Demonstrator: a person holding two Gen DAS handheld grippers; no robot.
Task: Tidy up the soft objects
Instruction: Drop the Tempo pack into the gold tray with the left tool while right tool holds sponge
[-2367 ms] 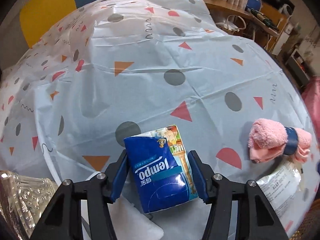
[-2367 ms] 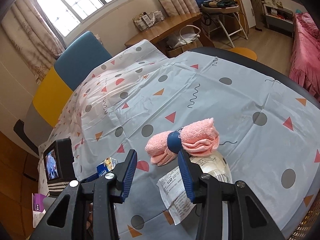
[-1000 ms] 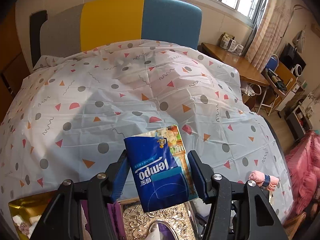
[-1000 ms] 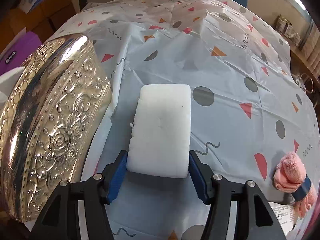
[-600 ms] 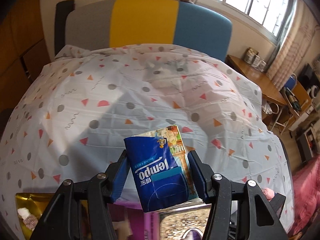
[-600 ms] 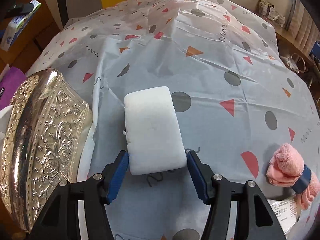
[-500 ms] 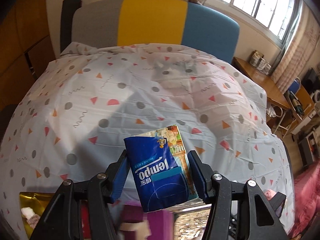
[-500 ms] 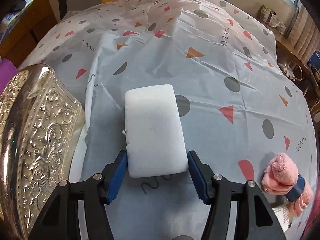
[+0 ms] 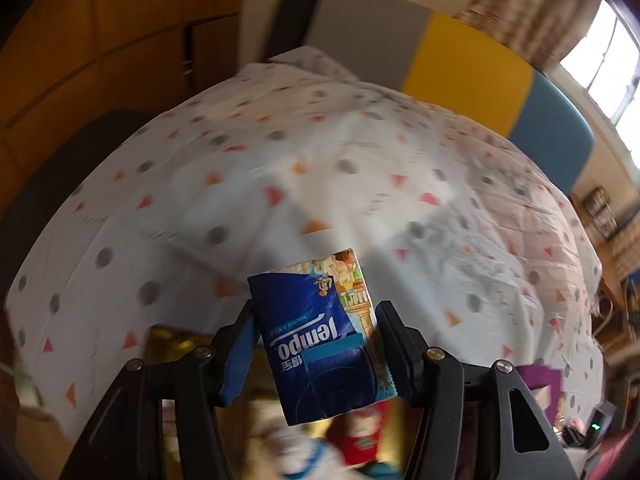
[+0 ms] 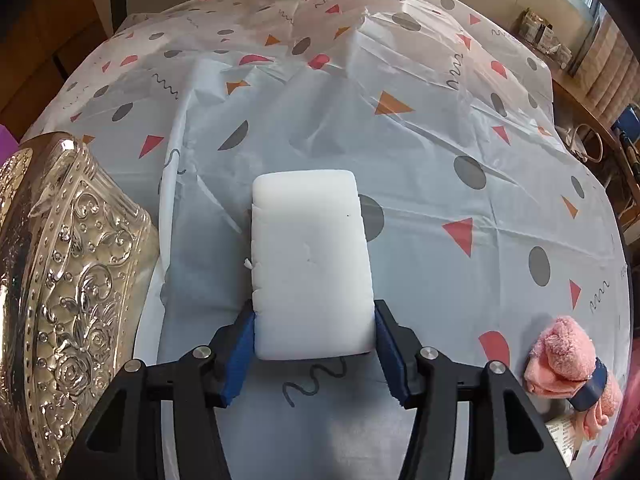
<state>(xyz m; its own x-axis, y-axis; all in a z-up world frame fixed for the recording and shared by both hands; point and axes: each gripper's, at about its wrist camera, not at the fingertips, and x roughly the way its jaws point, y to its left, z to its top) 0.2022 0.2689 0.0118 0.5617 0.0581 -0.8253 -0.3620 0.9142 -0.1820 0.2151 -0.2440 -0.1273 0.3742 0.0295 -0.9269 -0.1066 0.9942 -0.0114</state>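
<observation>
My left gripper point(image 9: 316, 316) is shut on a blue Tempo tissue pack point(image 9: 320, 344), held in the air above the near table edge; this view is blurred by motion. In the right wrist view a white sponge point(image 10: 310, 260) lies flat on the patterned tablecloth point(image 10: 440, 160). My right gripper point(image 10: 314, 320) straddles its near end, and its jaws are closing, with the blue pads touching both long sides. A pink rolled towel point(image 10: 568, 364) with a dark blue band lies at the right edge.
An embossed silver tin point(image 10: 68, 280) stands just left of the sponge. A printed packet point(image 10: 560, 432) peeks out under the towel. Below the tissue pack sit a gold container point(image 9: 172, 340), blurred red and white items point(image 9: 360, 440) and a purple box point(image 9: 540, 380). A chair point(image 9: 460, 52) stands behind the table.
The left gripper swung quickly sideways with the tissue pack and rolled; the gold container is under it now. The right gripper crept slightly along the sponge and its pads drew in against it.
</observation>
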